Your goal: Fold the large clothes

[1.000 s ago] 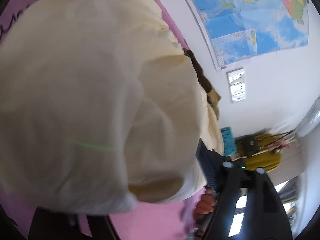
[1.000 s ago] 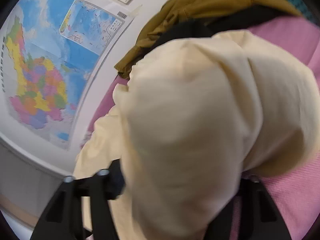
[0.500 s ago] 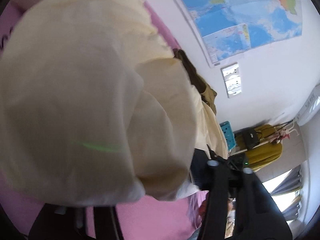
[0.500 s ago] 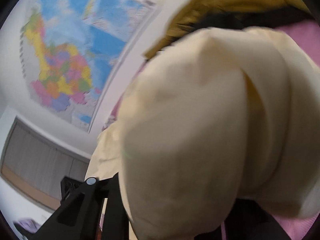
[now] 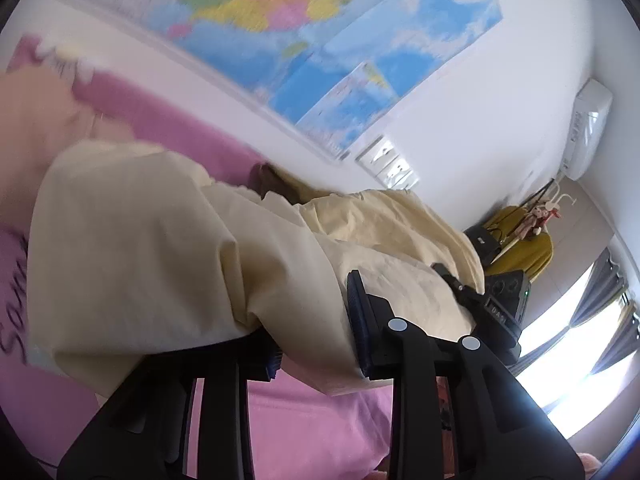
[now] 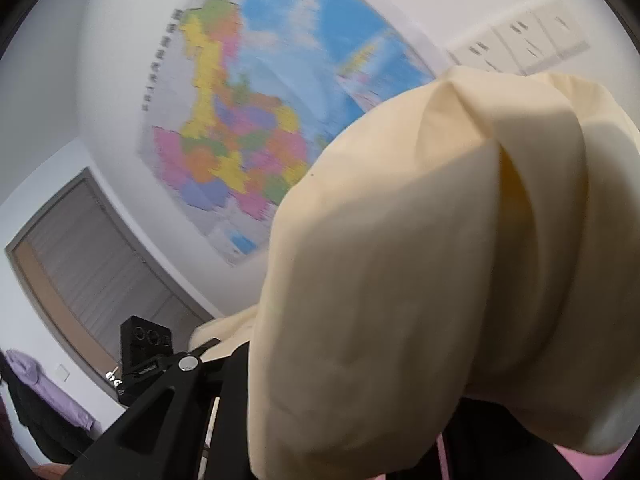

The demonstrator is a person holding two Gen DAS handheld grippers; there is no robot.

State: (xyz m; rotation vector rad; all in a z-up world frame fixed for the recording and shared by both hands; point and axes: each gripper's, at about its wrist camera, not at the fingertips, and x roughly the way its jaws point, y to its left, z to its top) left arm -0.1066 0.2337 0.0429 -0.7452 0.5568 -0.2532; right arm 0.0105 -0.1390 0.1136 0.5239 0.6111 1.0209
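Note:
A large cream garment hangs bunched above the pink bed sheet. In the left wrist view my left gripper has a thick fold of it between its blue pads, and the jaws are closing on the fold. Further right along the same cloth is my right gripper. In the right wrist view the cream garment drapes over my right gripper and hides one finger and both tips. Its jaws are closing too, with cloth between them.
A big coloured map covers the wall, with wall sockets beside it. An olive-brown garment lies behind the cream one. To the right are an air conditioner, yellow clothes on a rack and a bright window. A grey door shows at left.
Both grippers have risen and rolled, carrying the cream garment up off the bed. Both pairs of jaws have narrowed on the cloth. More wall and map now show.

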